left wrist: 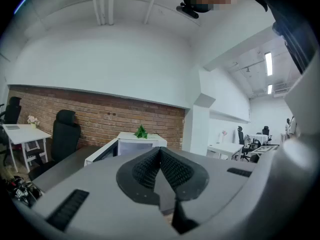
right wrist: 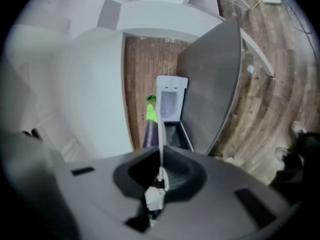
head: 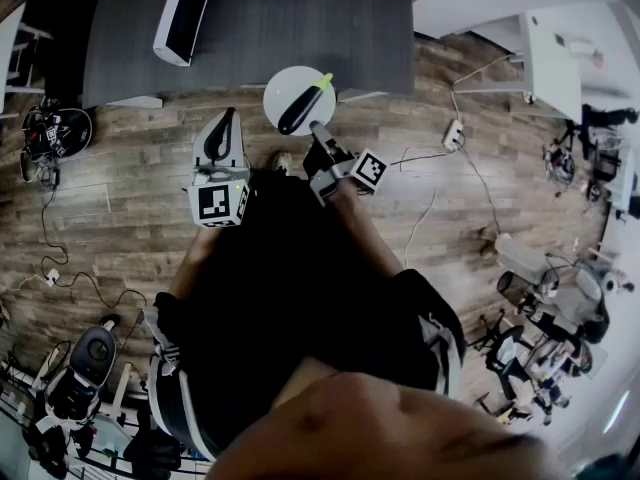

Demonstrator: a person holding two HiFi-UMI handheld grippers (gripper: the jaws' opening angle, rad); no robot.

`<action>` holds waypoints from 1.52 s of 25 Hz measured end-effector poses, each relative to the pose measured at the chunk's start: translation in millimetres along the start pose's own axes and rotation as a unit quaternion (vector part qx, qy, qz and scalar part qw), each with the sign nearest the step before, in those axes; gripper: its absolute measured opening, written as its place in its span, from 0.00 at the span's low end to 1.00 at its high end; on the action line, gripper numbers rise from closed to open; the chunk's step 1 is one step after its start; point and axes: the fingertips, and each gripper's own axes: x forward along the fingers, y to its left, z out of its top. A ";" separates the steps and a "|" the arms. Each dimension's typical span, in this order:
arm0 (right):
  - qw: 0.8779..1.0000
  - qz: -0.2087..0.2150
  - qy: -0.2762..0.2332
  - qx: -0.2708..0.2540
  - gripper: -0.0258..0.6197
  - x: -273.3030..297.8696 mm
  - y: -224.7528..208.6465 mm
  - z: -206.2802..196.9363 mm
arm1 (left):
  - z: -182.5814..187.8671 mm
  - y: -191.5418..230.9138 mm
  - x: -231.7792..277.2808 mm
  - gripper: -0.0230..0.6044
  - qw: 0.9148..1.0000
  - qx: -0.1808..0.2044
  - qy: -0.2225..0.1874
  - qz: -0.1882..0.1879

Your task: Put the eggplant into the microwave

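The eggplant [head: 299, 109], dark purple with a green stem, lies on a small white plate [head: 281, 90] held in the air before the dark grey table [head: 270, 28]. My right gripper [head: 318, 129] is shut on the plate's near rim. In the right gripper view the plate [right wrist: 161, 134] shows edge-on between the jaws, with the eggplant [right wrist: 149, 129] just left of it. The white microwave [head: 185, 8] stands on the table's far left, its door apparently open; it also shows as microwave [right wrist: 170, 100] and microwave [left wrist: 131, 146]. My left gripper [head: 227, 120] is shut on nothing, left of the plate.
A small green plant [left wrist: 141, 132] sits on top of the microwave. Cables and a power strip [head: 454, 133] lie on the wood floor at right. Office chairs [head: 530, 288] and gear crowd the right and lower left. A brick wall [left wrist: 100, 116] runs behind the table.
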 end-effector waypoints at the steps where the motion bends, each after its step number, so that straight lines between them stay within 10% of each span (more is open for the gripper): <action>1: 1.000 0.000 0.000 0.000 0.10 0.4 -1.8 0.6 | -1.1 -0.3 0.5 0.10 1.000 0.001 -0.001 -0.001; 38: 0.999 -0.014 0.043 0.005 0.10 40.8 -26.4 62.7 | -16.7 -28.2 44.2 0.10 0.999 0.010 0.021 0.046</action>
